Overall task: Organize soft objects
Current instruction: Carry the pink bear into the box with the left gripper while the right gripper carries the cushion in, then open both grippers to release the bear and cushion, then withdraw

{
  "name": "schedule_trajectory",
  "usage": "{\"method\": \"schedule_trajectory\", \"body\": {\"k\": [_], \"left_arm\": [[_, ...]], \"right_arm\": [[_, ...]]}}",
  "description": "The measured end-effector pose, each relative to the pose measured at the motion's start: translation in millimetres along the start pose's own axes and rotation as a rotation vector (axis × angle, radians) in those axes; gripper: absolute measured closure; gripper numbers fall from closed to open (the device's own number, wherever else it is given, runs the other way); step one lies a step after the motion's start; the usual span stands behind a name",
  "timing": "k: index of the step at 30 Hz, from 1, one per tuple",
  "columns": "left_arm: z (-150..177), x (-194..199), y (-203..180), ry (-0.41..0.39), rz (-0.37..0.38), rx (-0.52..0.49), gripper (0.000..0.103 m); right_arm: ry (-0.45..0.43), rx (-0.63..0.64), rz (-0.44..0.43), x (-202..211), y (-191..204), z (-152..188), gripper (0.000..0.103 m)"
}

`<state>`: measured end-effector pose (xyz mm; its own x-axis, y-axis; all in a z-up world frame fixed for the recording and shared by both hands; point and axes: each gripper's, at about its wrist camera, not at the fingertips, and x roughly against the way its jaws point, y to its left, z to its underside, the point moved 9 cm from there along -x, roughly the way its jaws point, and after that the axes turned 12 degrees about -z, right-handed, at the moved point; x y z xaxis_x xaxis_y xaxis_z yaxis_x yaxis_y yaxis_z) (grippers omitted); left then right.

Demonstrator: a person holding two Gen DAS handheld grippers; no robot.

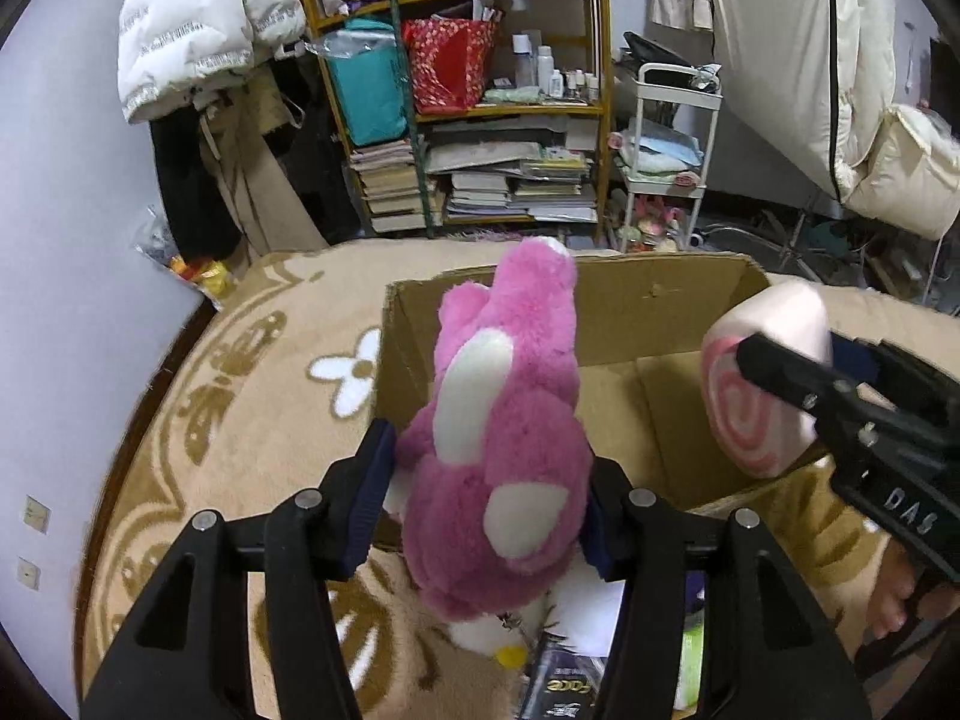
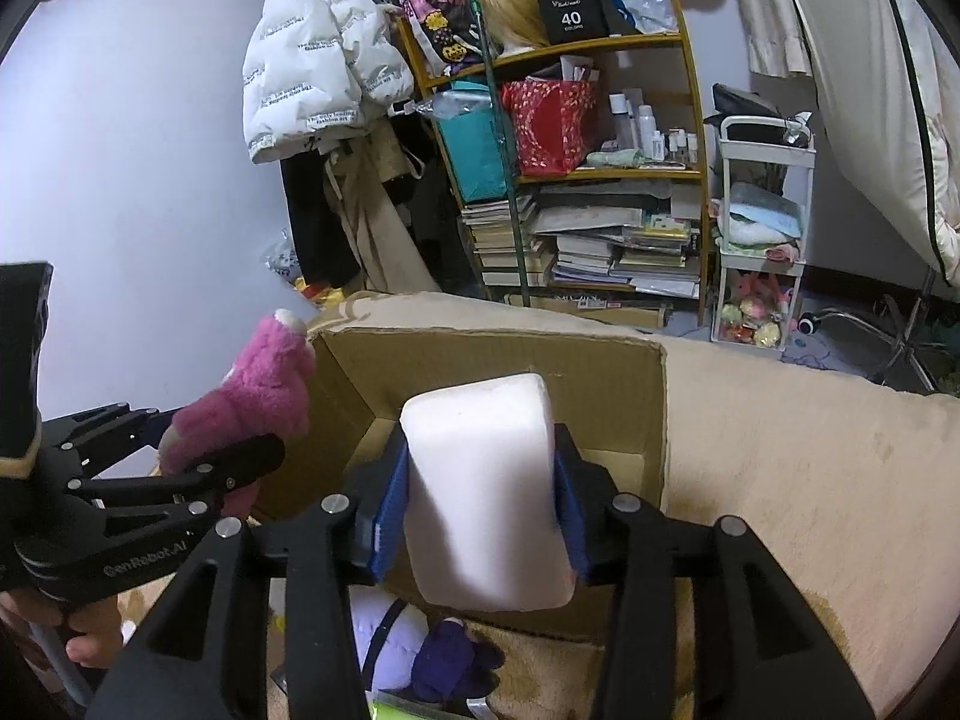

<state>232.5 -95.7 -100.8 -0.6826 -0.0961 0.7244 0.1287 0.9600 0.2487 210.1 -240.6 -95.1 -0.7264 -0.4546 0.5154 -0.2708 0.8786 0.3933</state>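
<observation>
Cardboard box [image 1: 600, 306] rim beneath clamped pink plush [image 1: 504, 438]

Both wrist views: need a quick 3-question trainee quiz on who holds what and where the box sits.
1. True or false: the left gripper is shut on the pink plush.
2. What does the right gripper hold: A purple plush, B swirl cushion, C book?
3. Fill in: both toys are held over the open cardboard ____.

Key: 1 true; 2 B; 3 box.
</observation>
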Motion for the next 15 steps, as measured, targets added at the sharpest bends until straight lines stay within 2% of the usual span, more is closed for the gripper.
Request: {"method": "schedule_trajectory", "body": {"k": [3,6,8,10,15], "left_arm": [[2,-3,2,0.016,0.008,0.017,0.049],[4,-4,3,0.024,-0.002,0.010,0.039],[4,-3,3,0.020,-0.013,0.013,0.028],[6,-2,4,0.023,-0.017,0.014,0.022],[13,2,4,0.034,-0.033,0.001,0.020]], "right_arm": [[0.009,-0.016,-0.001,-1,-3,2,0.053],[0.019,-0.044,-0.012,-2,-6,3,0.050],[0.017,-0.056,-0.016,-1,-7,4,0.044],[0.007,-0.055,-0.017,1,-7,4,0.041],[-0.023,-0.061,-0.014,11,-4,0,0.021]]}}
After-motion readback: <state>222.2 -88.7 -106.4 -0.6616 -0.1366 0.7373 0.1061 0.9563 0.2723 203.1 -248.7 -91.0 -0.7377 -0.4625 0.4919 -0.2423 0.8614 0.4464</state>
